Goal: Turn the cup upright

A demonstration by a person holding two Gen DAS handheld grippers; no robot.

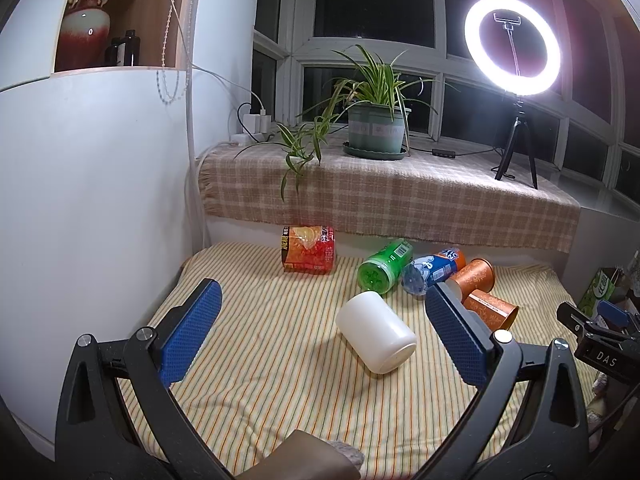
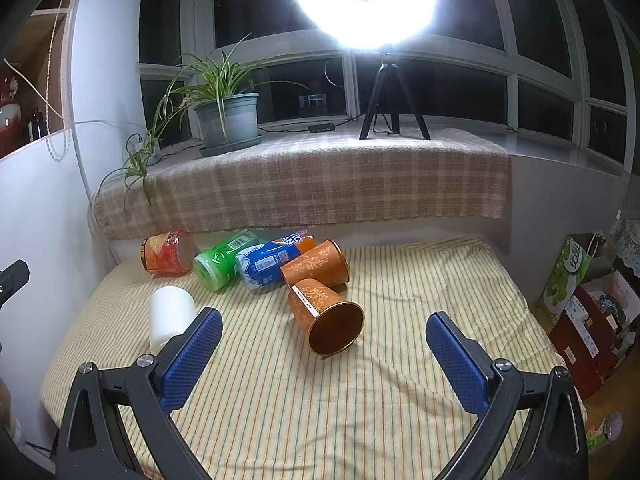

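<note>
A white cup (image 1: 375, 332) lies on its side on the striped cloth, between the fingers of my left gripper (image 1: 323, 334), which is open and empty. The cup also shows in the right wrist view (image 2: 170, 314), partly behind a blue pad. Two orange patterned cups lie on their sides: the near one (image 2: 325, 320) has its mouth toward my right gripper (image 2: 324, 354), which is open and empty just in front of it. The far one (image 2: 316, 266) lies behind it. Both show in the left wrist view, near (image 1: 490, 309) and far (image 1: 474, 274).
A green bottle (image 1: 384, 266), a blue-orange bottle (image 1: 434, 270) and a red bottle (image 1: 308, 249) lie at the back of the striped cloth (image 1: 260, 360). The checked window ledge (image 1: 380, 192) holds a potted plant (image 1: 376, 128) and a ring light (image 1: 514, 46). Boxes (image 2: 588, 320) stand at the right.
</note>
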